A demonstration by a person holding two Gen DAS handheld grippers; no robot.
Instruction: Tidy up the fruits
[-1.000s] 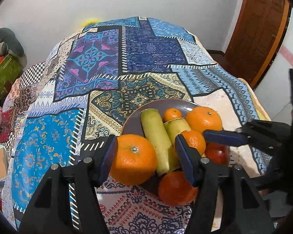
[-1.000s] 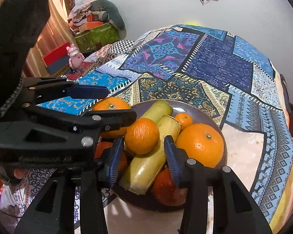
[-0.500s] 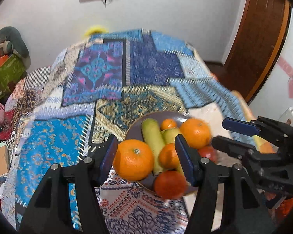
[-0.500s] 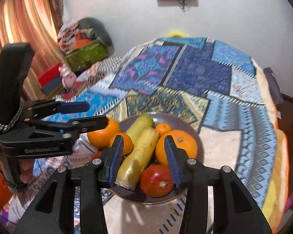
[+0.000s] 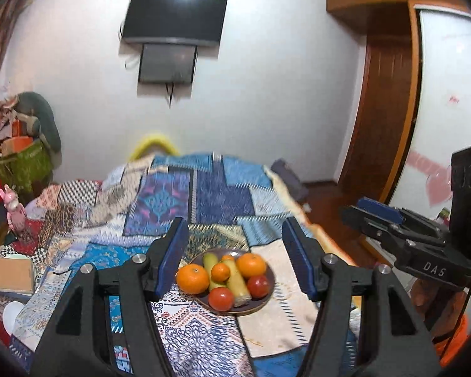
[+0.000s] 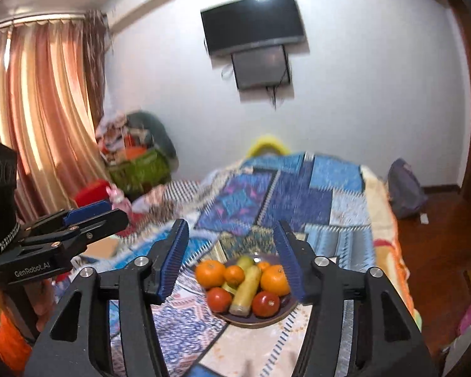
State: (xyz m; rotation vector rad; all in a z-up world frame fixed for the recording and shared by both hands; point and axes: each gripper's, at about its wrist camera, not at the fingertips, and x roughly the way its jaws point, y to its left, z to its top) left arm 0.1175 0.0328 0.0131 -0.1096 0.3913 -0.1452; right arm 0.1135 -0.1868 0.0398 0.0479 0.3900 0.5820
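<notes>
Both tongs — left tongs and right tongs — have just been opening, pinching nothing, hanging spread above the round dark plate of oranges, tomatoes and pale-green fruits lying ahead on the patchwork-covered bed.

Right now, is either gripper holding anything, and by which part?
Nothing is held. The left gripper and right gripper have just been opening, jaws empty, well back from the fruit on the plate.

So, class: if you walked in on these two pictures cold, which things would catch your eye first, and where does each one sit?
First the plate piled with oranges, red fruits and pale yellow-green ones, low in the middle on the patchwork bedspread. Next the two blue-padded grippers, left gripper and right gripper, both open and empty, framing that plate. Then the dark television high on the white wall behind the bed.
</notes>
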